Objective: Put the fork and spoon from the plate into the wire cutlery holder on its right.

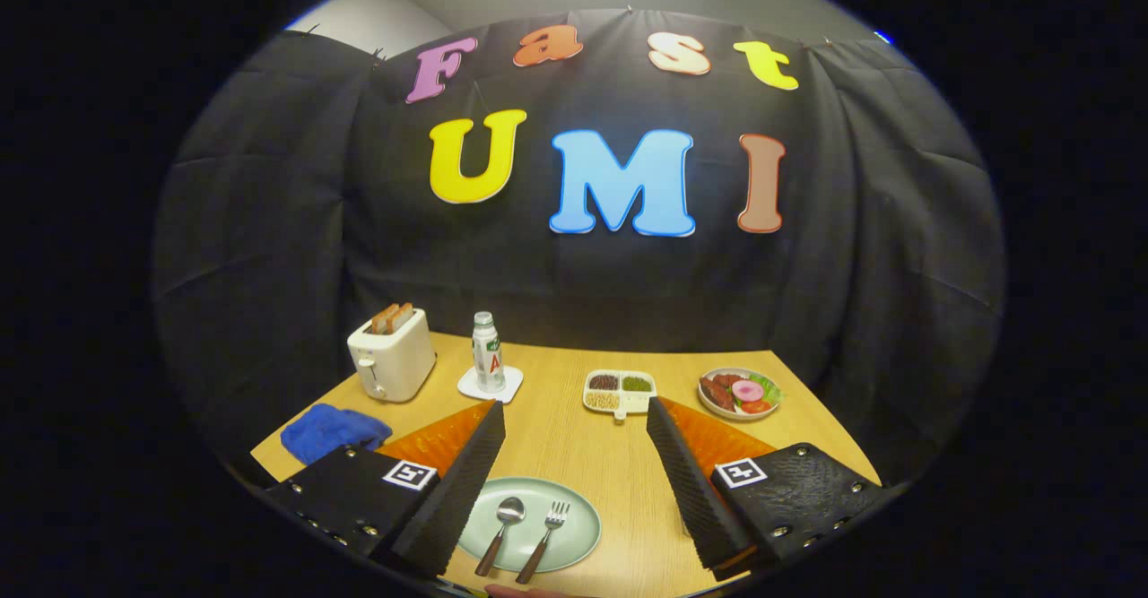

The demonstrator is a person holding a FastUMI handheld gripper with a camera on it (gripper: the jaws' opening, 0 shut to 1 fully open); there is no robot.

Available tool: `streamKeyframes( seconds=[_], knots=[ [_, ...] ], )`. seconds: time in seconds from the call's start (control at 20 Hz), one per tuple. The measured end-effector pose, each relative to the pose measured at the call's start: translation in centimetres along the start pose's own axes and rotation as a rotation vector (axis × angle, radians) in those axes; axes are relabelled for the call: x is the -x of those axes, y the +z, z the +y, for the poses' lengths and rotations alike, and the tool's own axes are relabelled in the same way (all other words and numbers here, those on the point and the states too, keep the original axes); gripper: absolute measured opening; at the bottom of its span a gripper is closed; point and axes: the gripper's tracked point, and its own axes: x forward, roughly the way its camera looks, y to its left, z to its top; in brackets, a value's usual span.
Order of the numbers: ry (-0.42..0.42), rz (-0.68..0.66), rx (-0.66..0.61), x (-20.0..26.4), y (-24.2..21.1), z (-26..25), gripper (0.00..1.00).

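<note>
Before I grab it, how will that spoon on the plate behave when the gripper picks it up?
The spoon looks stiff, with a shiny bowl that is probably slippery. Its thin dark handle lies flat on the plate, so it may skid before lifting. The open gripper hangs above it.

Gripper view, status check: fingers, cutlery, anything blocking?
Gripper open, holding nothing, above the table. Spoon and fork side by side on the green plate, between the fingers. Nothing on top of the cutlery.

Even overhead light, sharp centre, soft shadows, fisheye bending at the edges
</note>
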Motion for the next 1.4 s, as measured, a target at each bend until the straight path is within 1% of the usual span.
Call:
streamKeyframes(
  seconds=[0.25, 0.4, 0.45, 0.5, 0.55, 0.65, 0.7, 0.9, 1.2, 1.3, 1.35, 1.4],
  knots=[
    [0.054, 0.310, 0.028, -1.5, -9.2, 2.1, 0.97],
    [0.056, 0.436, 0.028, -1.7, -13.3, 2.4, 0.97],
    [0.049, 0.480, 0.033, -1.9, -14.5, 2.3, 0.94],
    [0.037, 0.530, 0.038, -1.8, -15.8, 2.1, 0.81],
    [0.034, 0.574, 0.038, -2.0, -17.2, 2.1, 0.76],
    [0.054, 0.668, 0.005, -1.8, -19.2, 2.8, 0.50],
    [0.060, 0.708, -0.018, -1.8, -20.3, 3.0, 0.40],
    [0.064, 0.815, -0.068, -2.1, -22.9, 3.7, 0.40],
    [0.074, 0.906, -0.018, -2.8, -25.1, 4.3, 0.40],
    [0.065, 0.942, 0.004, -3.5, -25.8, 4.5, 0.40],
    [0.033, 0.965, 0.027, -3.6, -26.1, 3.9, 0.40],
    [0.071, 0.984, -0.003, -4.4, -25.6, 4.9, 0.10]
  ],
)
